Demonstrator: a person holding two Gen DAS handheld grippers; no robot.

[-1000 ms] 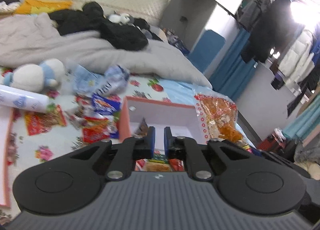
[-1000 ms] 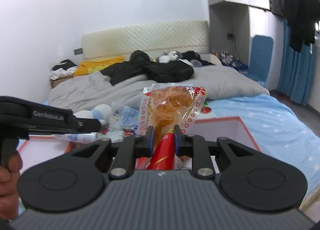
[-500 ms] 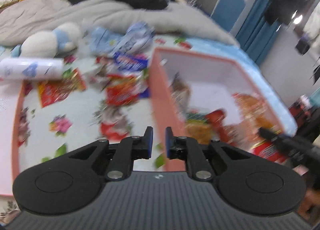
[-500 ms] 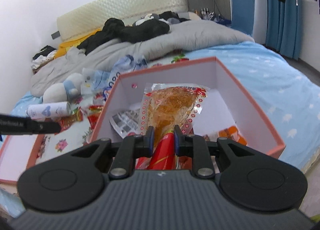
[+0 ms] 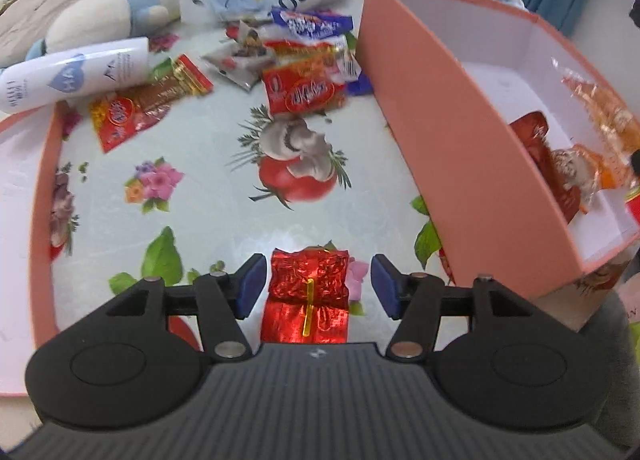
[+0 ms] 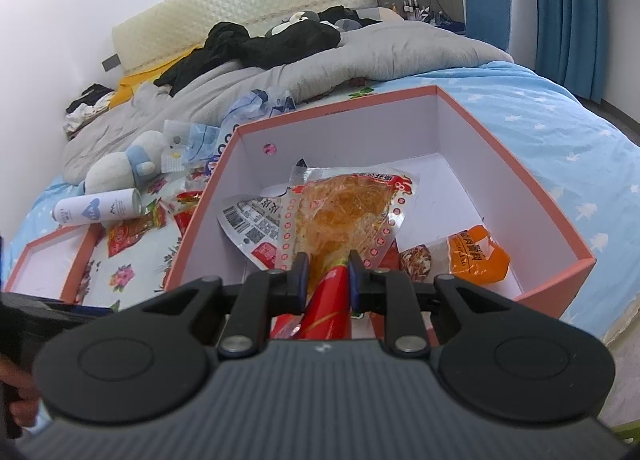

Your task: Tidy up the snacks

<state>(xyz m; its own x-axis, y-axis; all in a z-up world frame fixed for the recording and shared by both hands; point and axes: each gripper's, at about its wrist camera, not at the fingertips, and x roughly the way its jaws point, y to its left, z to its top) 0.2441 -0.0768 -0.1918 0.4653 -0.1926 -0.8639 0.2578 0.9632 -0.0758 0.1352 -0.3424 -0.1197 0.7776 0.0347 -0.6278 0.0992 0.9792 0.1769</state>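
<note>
Down at six o'clock of the left wrist view, hovering over the floral-print bedsheet (image 5: 208, 163): left gripper (image 5: 318, 286), jaws opening, blue pads standing clear on either side of a crinkled red foil snack packet (image 5: 308, 296), touching neither edge. Lying flat on the sheet between those fingers, that packet. Sitting up at twelve o'clock from it, a loose heap of red, blue and white snack wrappers (image 5: 298, 59). Resting at ten o'clock, a white cylindrical bottle with a blue heart label (image 5: 76, 73), lying on its side, just beside a white and pale-blue plush toy (image 5: 116, 15). Filling the two to four o'clock side, a salmon-pink cardboard box with a white inside (image 5: 448, 131), already carrying several packets. Edging in at nine o'clock, the matching salmon-pink box lid (image 5: 42, 195).

Over in the right wrist view, pinching narrow at centre frame: right gripper (image 6: 328, 280), pads pressing both sides of a clear plastic bag of golden fried snack with a red base (image 6: 344, 211). Stretching toward twelve o'clock from the fingers, that bag, inside the box (image 6: 516, 175) walls. Lying at three o'clock of it on the box floor, an orange snack pouch (image 6: 476, 256); at nine o'clock, a white packet with barcodes (image 6: 252, 219).
</note>
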